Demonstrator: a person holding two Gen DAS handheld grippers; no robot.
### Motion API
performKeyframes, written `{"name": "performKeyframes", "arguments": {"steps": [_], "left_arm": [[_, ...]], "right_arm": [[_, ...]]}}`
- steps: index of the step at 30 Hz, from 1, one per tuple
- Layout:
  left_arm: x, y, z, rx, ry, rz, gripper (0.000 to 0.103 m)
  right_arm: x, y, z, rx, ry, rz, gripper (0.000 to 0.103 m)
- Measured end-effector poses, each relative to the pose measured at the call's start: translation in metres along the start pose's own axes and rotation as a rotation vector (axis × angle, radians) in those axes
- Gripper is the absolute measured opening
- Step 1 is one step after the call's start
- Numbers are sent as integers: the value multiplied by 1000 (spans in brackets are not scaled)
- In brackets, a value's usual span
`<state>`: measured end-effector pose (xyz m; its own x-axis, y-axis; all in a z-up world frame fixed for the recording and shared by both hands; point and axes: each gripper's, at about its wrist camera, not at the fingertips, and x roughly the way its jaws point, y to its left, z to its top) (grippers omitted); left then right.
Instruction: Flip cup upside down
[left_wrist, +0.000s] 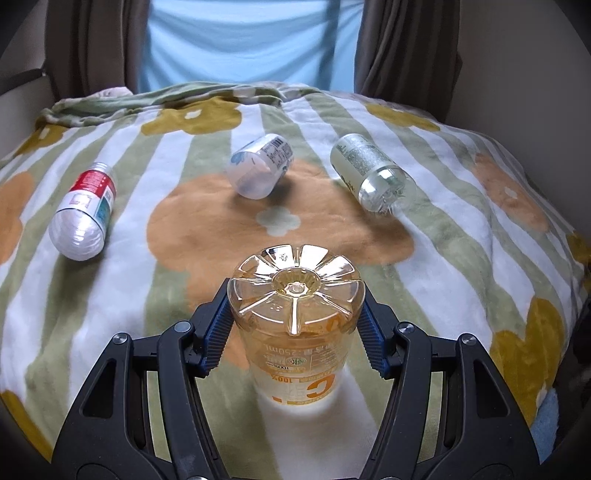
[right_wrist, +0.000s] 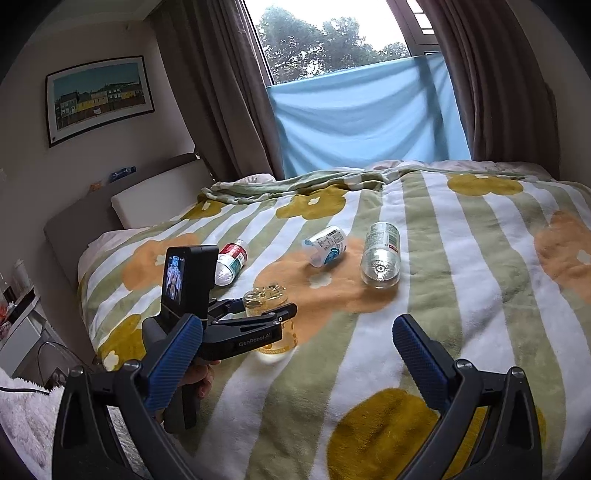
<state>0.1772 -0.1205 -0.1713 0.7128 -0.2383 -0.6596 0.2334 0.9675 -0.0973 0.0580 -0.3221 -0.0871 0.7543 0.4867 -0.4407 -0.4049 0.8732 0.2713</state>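
Left gripper (left_wrist: 295, 317) around inverted cup (left_wrist: 295, 295)

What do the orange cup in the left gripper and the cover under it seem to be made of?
Orange cup: looks like thin, glossy, transparent amber plastic; the moulded ribbed base catches highlights and the bed shows through it. Blanket: apparently soft fleece or plush, matte and fuzzy, printed with stripes and flowers. Left gripper pads: seemingly ribbed blue rubber.

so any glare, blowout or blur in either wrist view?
Left wrist view: sharp; bright highlights on the ribbed base of the amber transparent plastic cup in the left tool, soft shadows under the lying containers, fisheye bending at edges. Right wrist view: sky in the window blown out, room dimmer, open right tool sharp.
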Motion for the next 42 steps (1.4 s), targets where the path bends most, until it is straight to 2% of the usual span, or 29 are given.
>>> {"name": "performKeyframes", "arguments": {"steps": [4, 6, 8, 10, 13, 18, 23, 28, 31, 36, 39, 42], "left_arm": [[-1, -3, -3, 16, 31, -6, 60], [-2, -4, -4, 23, 42, 7, 70], [-4, -4, -5, 19, 40, 17, 95], [-8, 0, -6, -8, 26, 6, 103], [-11, 5, -6, -37, 31, -21, 103], [-21, 6, -1, -10, 36, 8, 103], [-54, 13, 10, -21, 11, -49, 103], [-119, 23, 31, -6, -135, -41, 103], [-159, 30, 41, 0, -224, 5, 103], [-211, 36, 39, 36, -364, 105, 103], [-230, 44, 34, 36, -426, 150, 103], [-240, 50, 26, 24, -454, 176, 103]], "right_arm": [[2, 4, 1, -11, 4, 1, 103], [3, 6, 2, -12, 5, 1, 103], [3, 7, 1, -14, 7, -1, 103], [4, 8, 1, -16, 6, -6, 103], [7, 8, 1, -13, 6, -16, 103], [9, 10, 3, -4, 1, -28, 103], [5, 17, 10, -32, -22, -66, 103], [-5, 30, 29, -79, -82, -157, 103], [-13, 43, 44, -108, -139, -227, 103], [-22, 65, 62, -142, -228, -367, 103], [-23, 72, 65, -147, -260, -378, 103], [-20, 72, 60, -126, -260, -387, 103]]}}
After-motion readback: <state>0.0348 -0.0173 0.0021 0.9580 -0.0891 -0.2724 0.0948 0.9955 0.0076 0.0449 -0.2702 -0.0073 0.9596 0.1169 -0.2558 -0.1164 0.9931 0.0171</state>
